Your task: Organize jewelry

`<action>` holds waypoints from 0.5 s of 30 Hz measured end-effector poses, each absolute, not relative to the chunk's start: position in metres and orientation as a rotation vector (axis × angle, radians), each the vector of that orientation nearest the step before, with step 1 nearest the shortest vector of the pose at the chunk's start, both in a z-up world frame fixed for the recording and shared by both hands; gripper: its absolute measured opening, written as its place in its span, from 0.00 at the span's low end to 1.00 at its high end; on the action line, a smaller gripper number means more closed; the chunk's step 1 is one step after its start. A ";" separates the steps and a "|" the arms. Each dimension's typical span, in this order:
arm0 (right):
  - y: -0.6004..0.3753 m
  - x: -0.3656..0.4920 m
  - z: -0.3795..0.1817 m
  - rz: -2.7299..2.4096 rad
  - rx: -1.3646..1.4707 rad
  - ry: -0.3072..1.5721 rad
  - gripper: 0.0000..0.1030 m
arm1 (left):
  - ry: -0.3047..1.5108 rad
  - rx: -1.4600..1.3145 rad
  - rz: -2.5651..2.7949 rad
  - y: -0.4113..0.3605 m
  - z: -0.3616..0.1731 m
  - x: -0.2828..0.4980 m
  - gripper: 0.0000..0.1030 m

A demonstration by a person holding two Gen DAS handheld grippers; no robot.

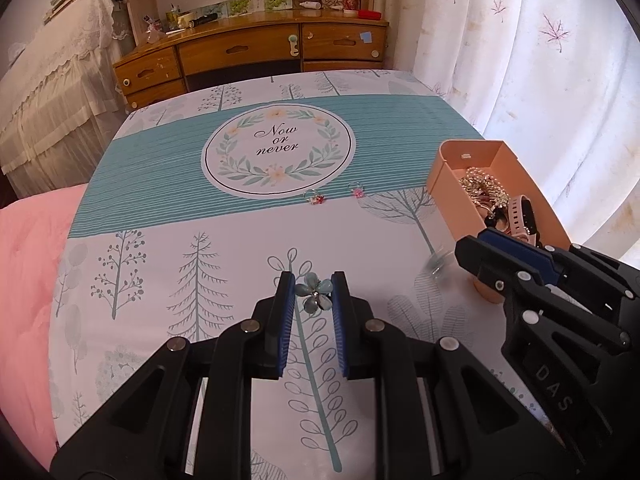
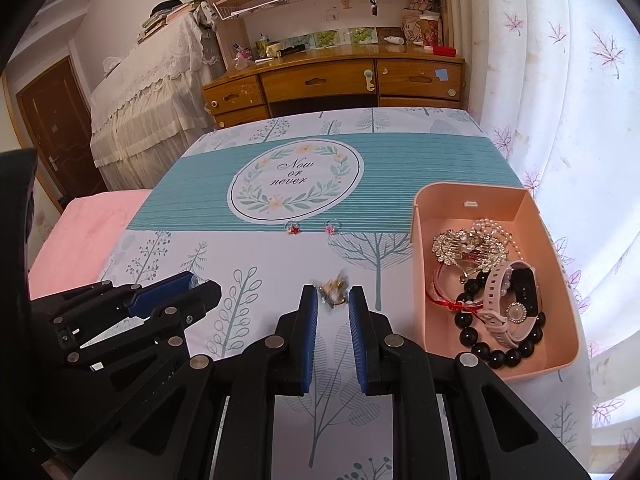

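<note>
Box [image 2: 556,240] at right edge of table [image 2: 400,184], watch [image 2: 510,300] and beads [image 2: 500,356] inside; two rings [image 2: 295,229] mid-frame, left of box; desk [image 2: 332,80] behind table

- Between the left gripper's [image 1: 313,294] blue pads sat a pale blue-grey flower brooch [image 1: 315,295].
- A gold-toned trinket [image 2: 333,291] lay between the right gripper's [image 2: 333,300] blue pads; both tools were black.
- The tablecloth [image 1: 168,264] under them was white with teal trees and leaves, crossed farther ahead by a teal striped band.
- To the right gripper's right stood a peach-pink box [image 2: 560,272], with a pink-strapped watch [image 2: 508,300] and black beads [image 2: 496,354] inside.
- Ahead of both lay two little rings, one red [image 2: 294,229], one pink [image 2: 330,229].
</note>
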State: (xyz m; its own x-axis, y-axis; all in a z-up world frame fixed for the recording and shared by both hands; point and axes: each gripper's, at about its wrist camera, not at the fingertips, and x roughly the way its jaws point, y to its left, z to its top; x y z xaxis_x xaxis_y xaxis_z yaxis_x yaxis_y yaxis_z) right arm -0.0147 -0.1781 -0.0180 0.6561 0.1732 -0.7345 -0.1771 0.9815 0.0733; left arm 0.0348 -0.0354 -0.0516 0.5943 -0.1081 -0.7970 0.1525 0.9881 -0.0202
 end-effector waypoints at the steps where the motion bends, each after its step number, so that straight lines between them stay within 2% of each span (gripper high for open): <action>1: -0.179 -0.016 -0.017 0.197 -0.005 0.827 0.15 | 0.920 0.054 -0.152 -0.035 -0.051 0.034 0.15; 15: -0.193 -0.024 -0.010 0.177 0.018 0.805 0.15 | 0.925 0.024 -0.144 -0.031 -0.051 0.037 0.15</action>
State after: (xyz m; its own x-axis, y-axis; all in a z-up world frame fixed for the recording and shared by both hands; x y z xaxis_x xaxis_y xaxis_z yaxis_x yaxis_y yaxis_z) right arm -0.0240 -0.1928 -0.0097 0.6791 0.1642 -0.7155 -0.1506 0.9851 0.0832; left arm 0.0368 -0.0309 -0.0510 0.5929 -0.1141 -0.7972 0.1345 0.9900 -0.0417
